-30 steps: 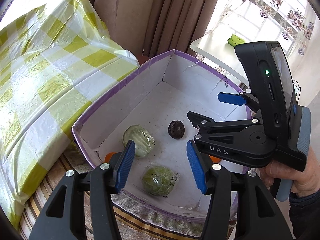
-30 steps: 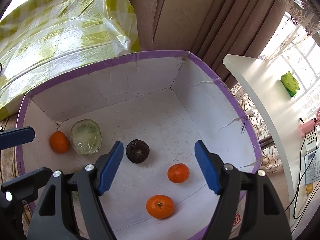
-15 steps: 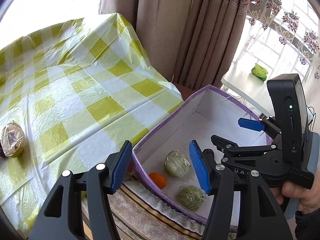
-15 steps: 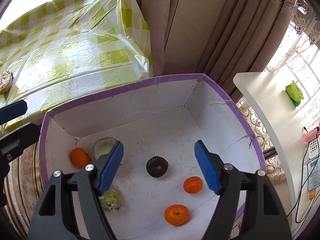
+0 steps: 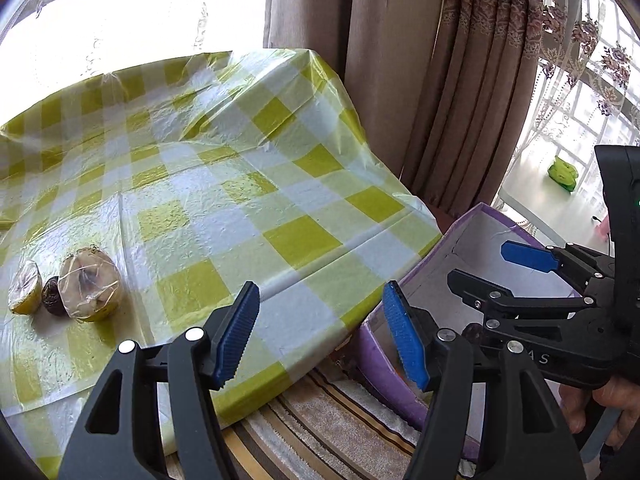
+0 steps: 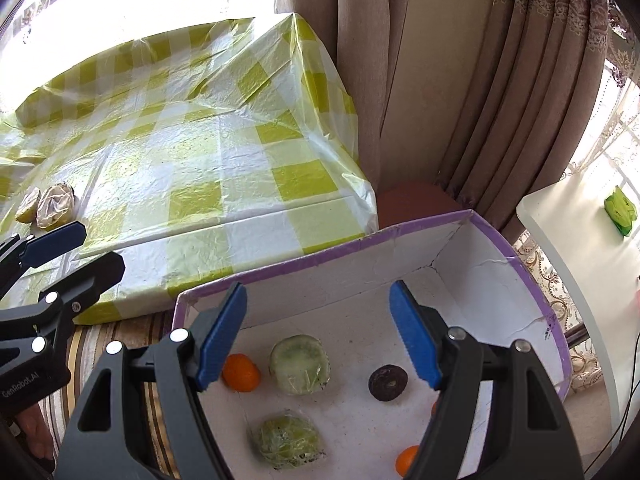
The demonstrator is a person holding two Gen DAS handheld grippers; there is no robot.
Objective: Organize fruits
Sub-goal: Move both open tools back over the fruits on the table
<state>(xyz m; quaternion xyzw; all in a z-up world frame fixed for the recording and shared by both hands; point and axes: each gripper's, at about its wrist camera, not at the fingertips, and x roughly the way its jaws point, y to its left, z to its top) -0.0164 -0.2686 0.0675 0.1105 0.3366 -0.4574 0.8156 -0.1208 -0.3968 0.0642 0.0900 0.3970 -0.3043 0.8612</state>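
A white box with a purple rim [image 6: 400, 234] [image 5: 412, 280] stands beside a low table with a green-checked cloth [image 5: 224, 208]. In the box lie two wrapped green fruit halves [image 6: 299, 364] [image 6: 286, 442], a dark round fruit [image 6: 387, 382] and oranges [image 6: 240, 372] [image 6: 406, 460]. On the table at the left lie two wrapped cut fruits [image 5: 90, 290] [image 5: 25, 293] with a dark fruit [image 5: 51, 301] between them. My left gripper [image 5: 320, 336] is open and empty over the table's edge. My right gripper [image 6: 318, 338] is open and empty above the box.
Brown curtains [image 5: 420, 80] hang behind the table and box. A white side table [image 6: 576, 240] with a green object [image 6: 620, 212] stands at the right. A striped rug [image 5: 328, 440] lies under the box. The cloth hangs over the table's edges.
Both grippers have drawn back and up from the box. The left one has swung left toward the table, so the wrapped fruits there now show.
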